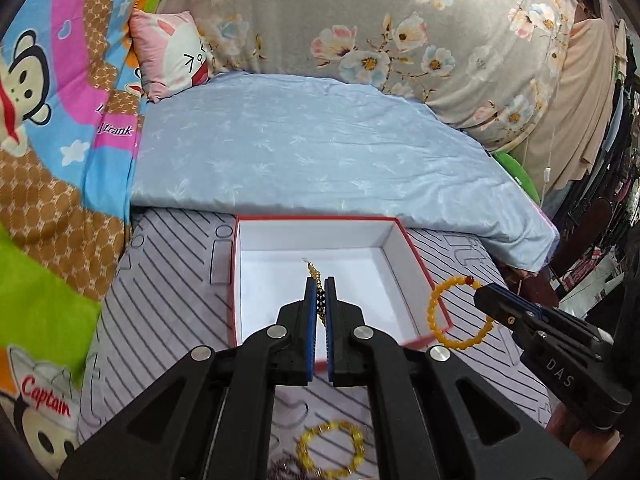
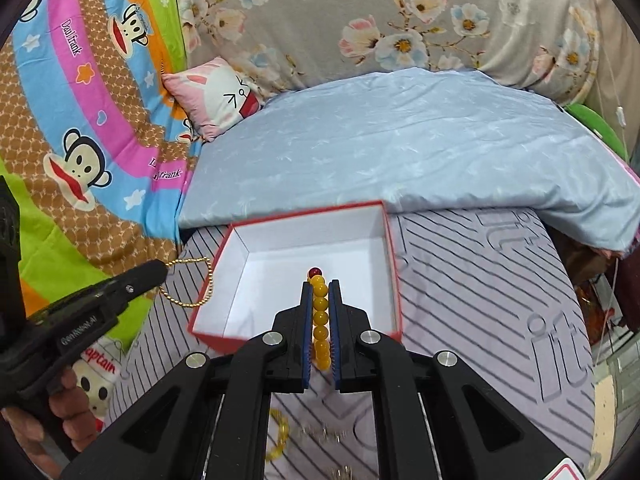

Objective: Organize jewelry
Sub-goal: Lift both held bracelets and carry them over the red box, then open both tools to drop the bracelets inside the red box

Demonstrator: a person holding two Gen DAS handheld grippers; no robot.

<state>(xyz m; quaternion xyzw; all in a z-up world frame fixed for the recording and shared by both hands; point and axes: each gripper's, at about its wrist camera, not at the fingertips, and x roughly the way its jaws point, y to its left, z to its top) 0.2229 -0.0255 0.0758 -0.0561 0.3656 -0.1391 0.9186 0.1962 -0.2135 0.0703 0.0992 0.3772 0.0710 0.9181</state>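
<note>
A red box with a white inside [image 1: 244,280] [image 2: 392,248] stands open on the striped grey sheet. My left gripper [image 1: 320,284] is shut on a thin gold chain [image 1: 314,274] and holds it over the box; from the right wrist view the chain [image 2: 200,276] hangs at the box's left edge. My right gripper [image 2: 320,286] is shut on a yellow bead bracelet [image 2: 321,320] with one red bead, held over the box's near side; in the left wrist view the bracelet [image 1: 434,312] hangs by the box's right wall.
Another yellow bead bracelet [image 1: 332,454] and more small jewelry [image 2: 320,434] lie on the striped sheet [image 2: 480,300] near me. A folded pale blue quilt [image 1: 320,148] lies behind the box. A cartoon blanket [image 1: 60,140] rises at the left.
</note>
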